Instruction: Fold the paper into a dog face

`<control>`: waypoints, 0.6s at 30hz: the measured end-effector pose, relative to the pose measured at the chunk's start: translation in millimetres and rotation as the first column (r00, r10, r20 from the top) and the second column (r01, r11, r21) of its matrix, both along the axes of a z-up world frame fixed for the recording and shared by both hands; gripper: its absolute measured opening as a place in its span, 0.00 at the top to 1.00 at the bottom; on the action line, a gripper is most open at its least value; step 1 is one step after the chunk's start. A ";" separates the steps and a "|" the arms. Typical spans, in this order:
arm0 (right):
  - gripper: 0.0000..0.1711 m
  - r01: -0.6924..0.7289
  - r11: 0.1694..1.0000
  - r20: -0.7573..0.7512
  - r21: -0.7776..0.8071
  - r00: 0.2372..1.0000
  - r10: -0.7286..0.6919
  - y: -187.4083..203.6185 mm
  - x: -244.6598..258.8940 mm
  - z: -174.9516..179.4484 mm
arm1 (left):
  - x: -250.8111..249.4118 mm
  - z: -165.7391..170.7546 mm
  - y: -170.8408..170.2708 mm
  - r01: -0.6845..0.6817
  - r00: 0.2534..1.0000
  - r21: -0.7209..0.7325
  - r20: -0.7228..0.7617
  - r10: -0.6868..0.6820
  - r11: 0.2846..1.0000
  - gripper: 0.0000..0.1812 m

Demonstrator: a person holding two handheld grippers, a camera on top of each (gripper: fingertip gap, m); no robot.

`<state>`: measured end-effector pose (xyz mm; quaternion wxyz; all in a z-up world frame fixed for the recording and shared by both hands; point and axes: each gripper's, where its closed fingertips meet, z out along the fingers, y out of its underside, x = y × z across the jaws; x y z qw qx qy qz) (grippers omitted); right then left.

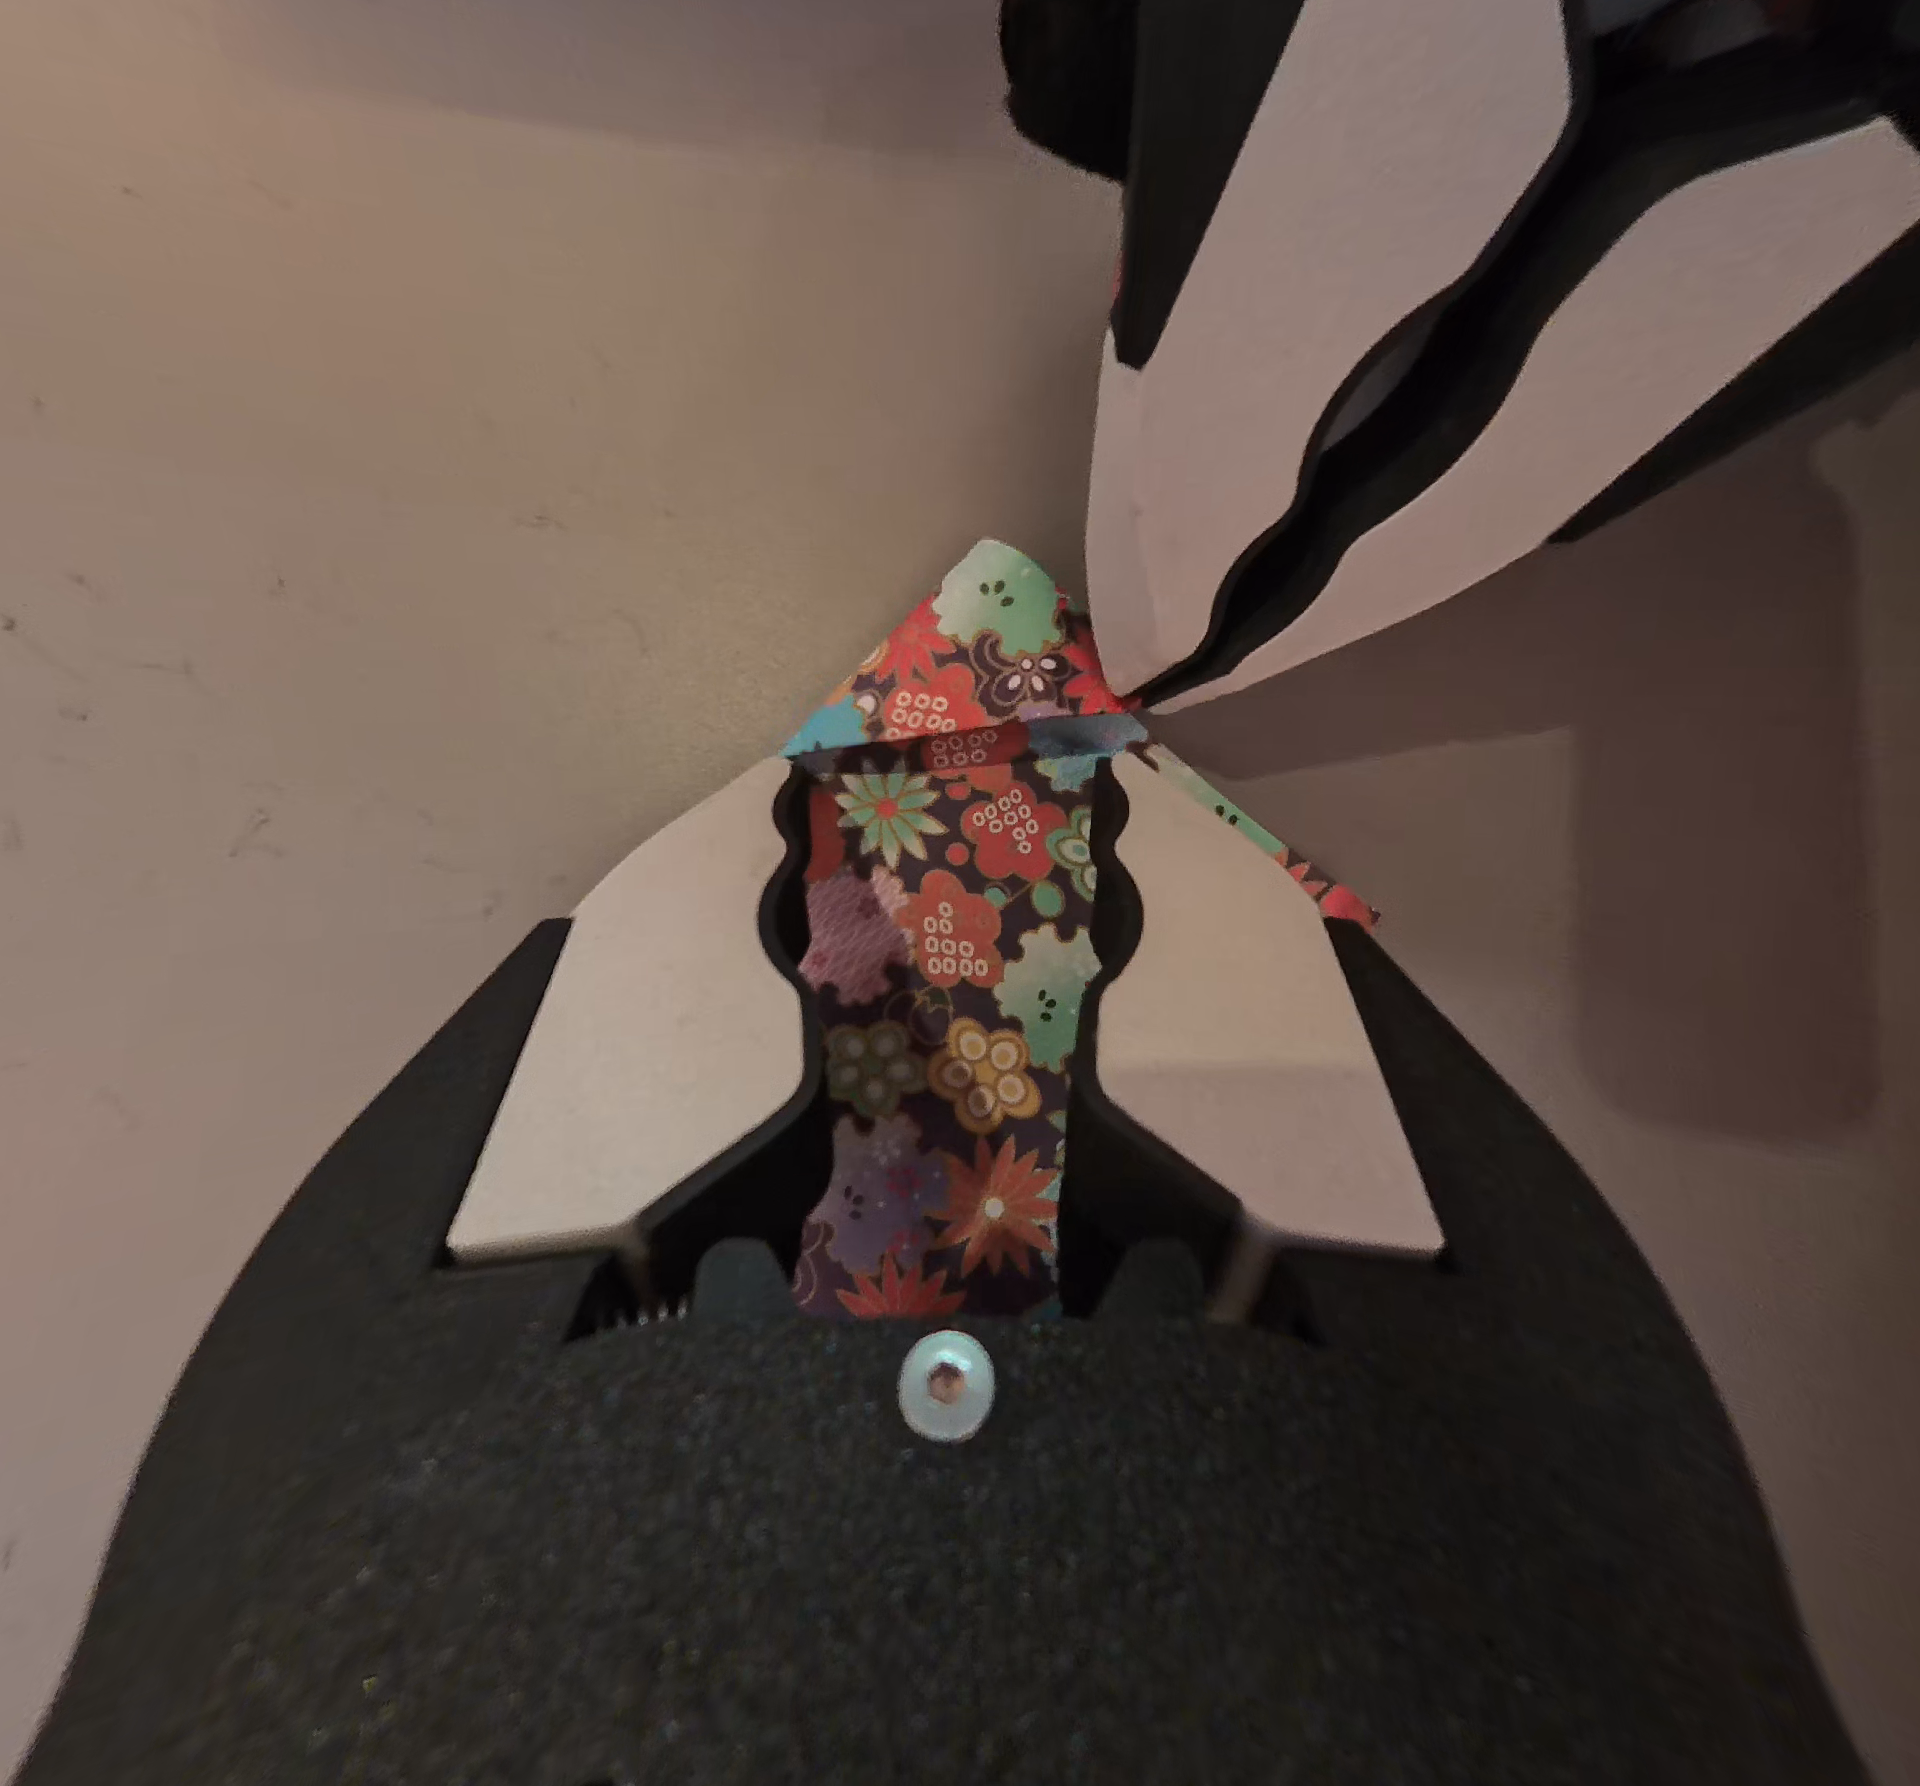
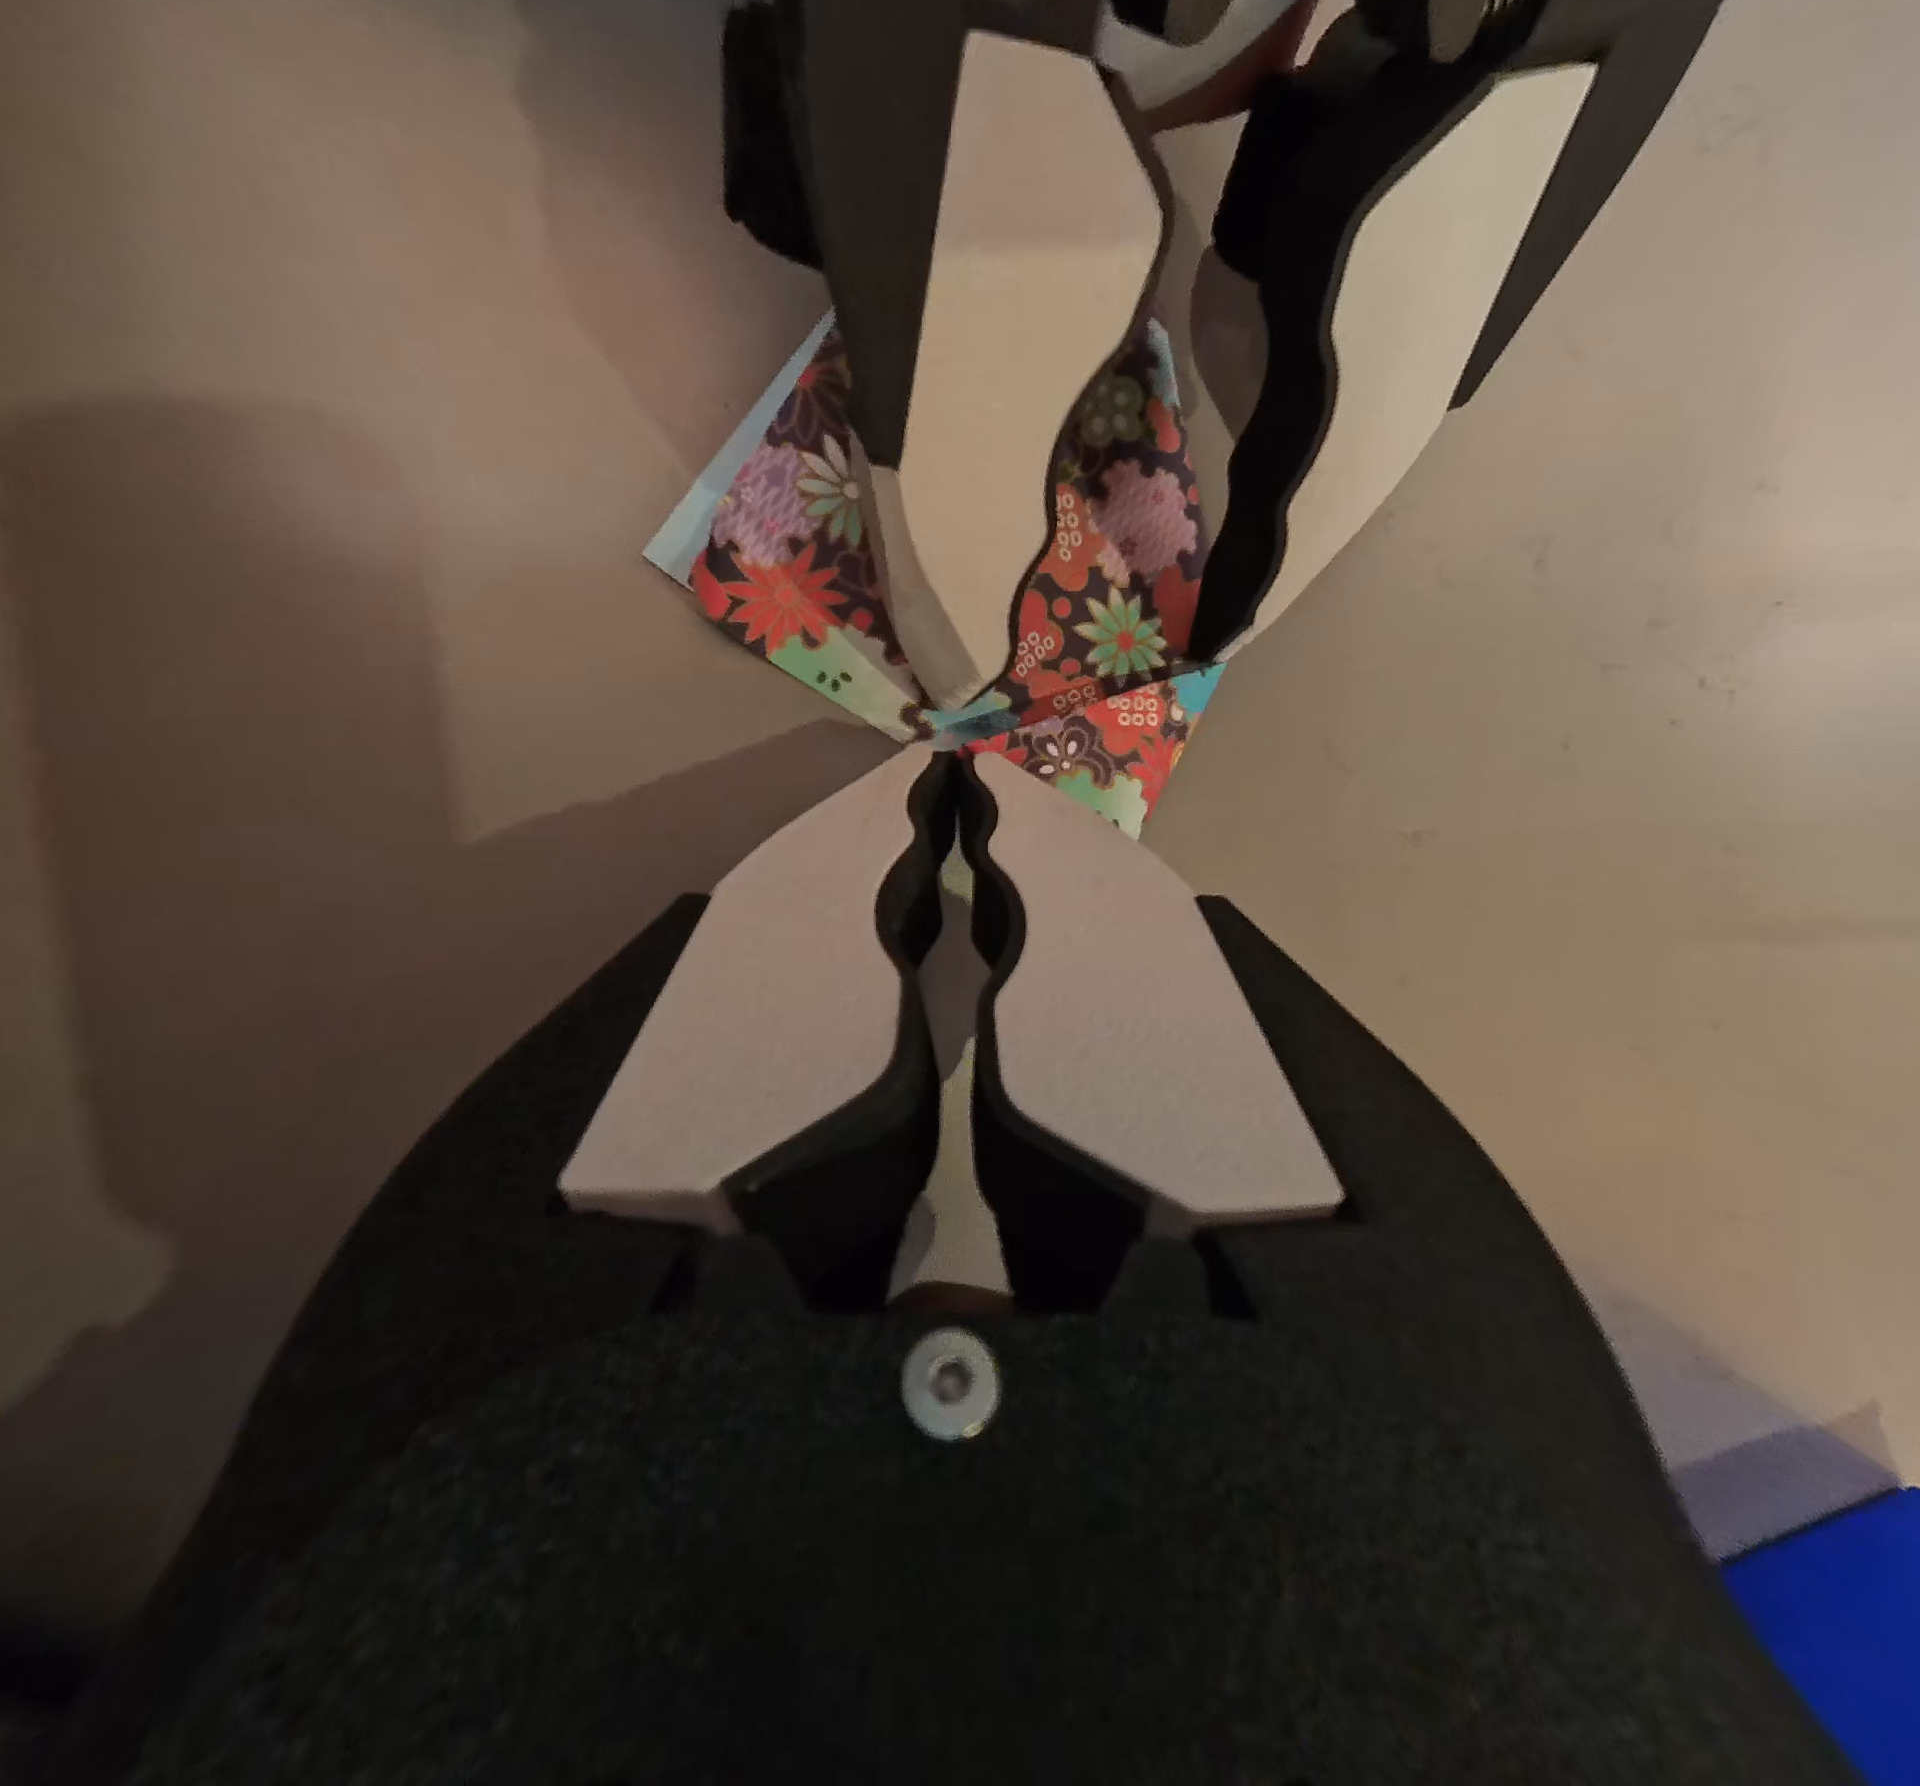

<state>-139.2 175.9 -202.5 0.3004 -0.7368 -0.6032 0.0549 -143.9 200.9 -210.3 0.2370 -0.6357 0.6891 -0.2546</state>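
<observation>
Paper between left hand-held gripper fingers

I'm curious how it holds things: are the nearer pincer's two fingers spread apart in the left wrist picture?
Yes: the left gripper has its fingers spread, flowered paper showing through the gap between them.

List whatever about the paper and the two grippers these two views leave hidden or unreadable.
- Paper: its full outline. The left gripper fingers cover both sides in the left wrist view; the same fingers cross it in the right wrist view.
- Left gripper's contact: pressing the paper down, or just above it, unclear.
- The corner in the right gripper: how deep it sits, hidden between shut tips.
- Blue patch: cut off by the frame edge.
</observation>
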 end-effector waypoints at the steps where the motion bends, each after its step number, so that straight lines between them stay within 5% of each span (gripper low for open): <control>1: 1.00 0.001 1.000 0.010 -0.003 1.000 -0.001 -0.4 0.4 -1.0 | 0.1 0.0 0.0 0.000 1.000 0.000 -0.001 0.000 1.000 0.72; 18: 1.00 0.016 0.994 -0.041 -0.109 0.999 -0.020 -6.3 -5.1 -9.4 | -0.4 0.2 -0.4 -0.015 1.000 0.000 -0.001 0.015 1.000 0.72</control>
